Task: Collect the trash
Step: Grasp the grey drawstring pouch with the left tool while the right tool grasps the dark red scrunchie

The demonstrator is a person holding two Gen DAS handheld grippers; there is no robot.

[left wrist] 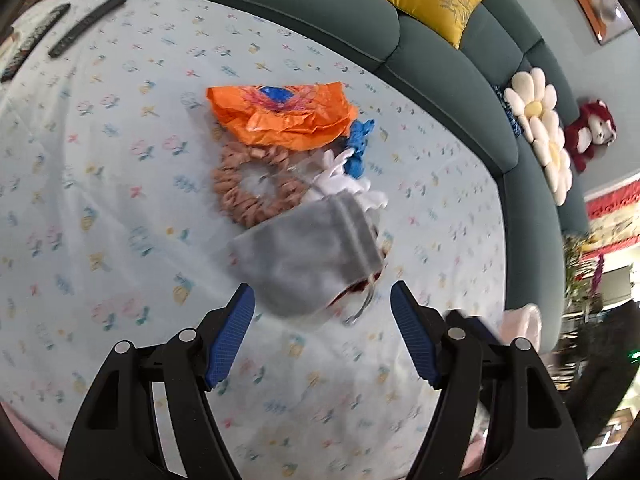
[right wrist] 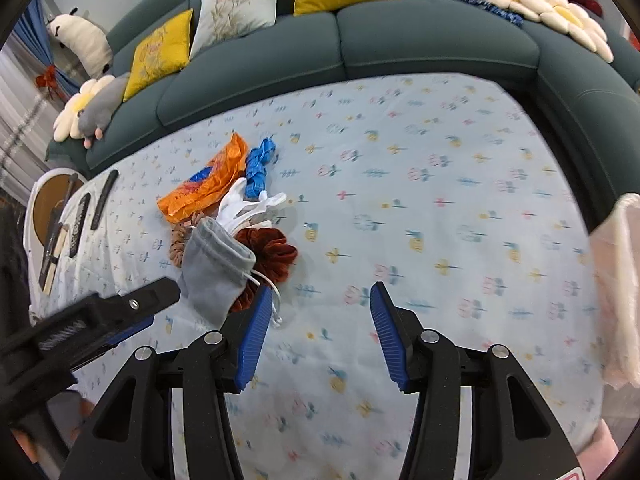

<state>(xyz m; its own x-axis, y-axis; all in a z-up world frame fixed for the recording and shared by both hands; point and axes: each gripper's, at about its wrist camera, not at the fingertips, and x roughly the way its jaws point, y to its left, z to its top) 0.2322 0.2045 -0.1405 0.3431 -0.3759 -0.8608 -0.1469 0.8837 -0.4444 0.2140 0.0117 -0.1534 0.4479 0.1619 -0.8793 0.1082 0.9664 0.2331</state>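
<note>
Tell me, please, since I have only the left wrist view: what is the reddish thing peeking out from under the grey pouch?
Observer: It is a rust-red velvet scrunchie. It lies beside the grey drawstring pouch and partly under it.
Operator: Thank you. Are the right tongs holding anything?
Observer: No. They are open and empty, over the floral tablecloth just to the right of the pouch.
</note>
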